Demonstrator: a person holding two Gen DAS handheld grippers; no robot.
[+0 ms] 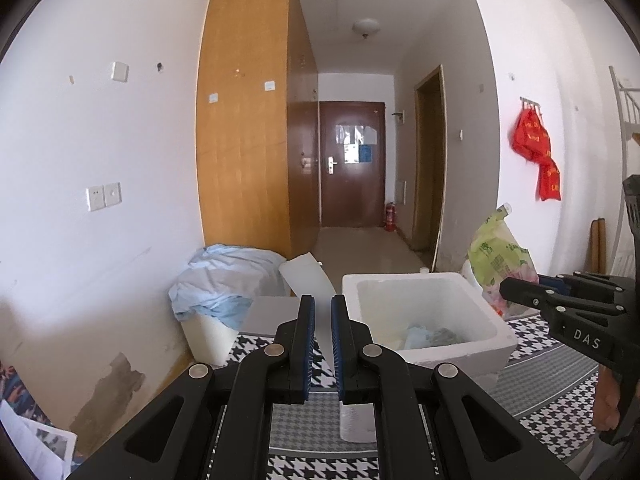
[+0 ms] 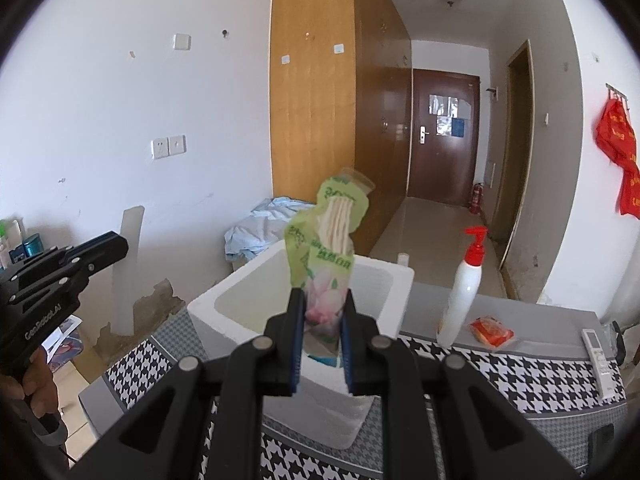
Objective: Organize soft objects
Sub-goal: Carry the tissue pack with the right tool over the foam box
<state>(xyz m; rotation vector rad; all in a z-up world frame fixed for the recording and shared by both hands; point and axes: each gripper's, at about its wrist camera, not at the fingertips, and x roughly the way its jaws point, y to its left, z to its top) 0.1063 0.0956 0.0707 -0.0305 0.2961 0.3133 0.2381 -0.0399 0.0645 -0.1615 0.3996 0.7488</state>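
My right gripper (image 2: 322,300) is shut on a green and pink soft tissue pack (image 2: 326,264) and holds it upright over the near part of the white foam box (image 2: 208,308). In the left wrist view the same pack (image 1: 500,260) shows behind the box (image 1: 472,316), held by the right gripper (image 1: 505,290). Soft blue and grey items (image 1: 430,336) lie inside the box. My left gripper (image 1: 323,300) hangs left of the box, jaws nearly closed with a narrow gap and nothing between them. It also shows at the left of the right wrist view (image 2: 120,244).
The box stands on a houndstooth-covered table (image 2: 520,376). A white pump bottle (image 2: 460,288), an orange packet (image 2: 491,332) and a remote (image 2: 598,350) lie to the right. A folded white tissue (image 1: 358,424) lies below my left gripper. A blue cloth heap (image 1: 224,280) covers a bin at the wall.
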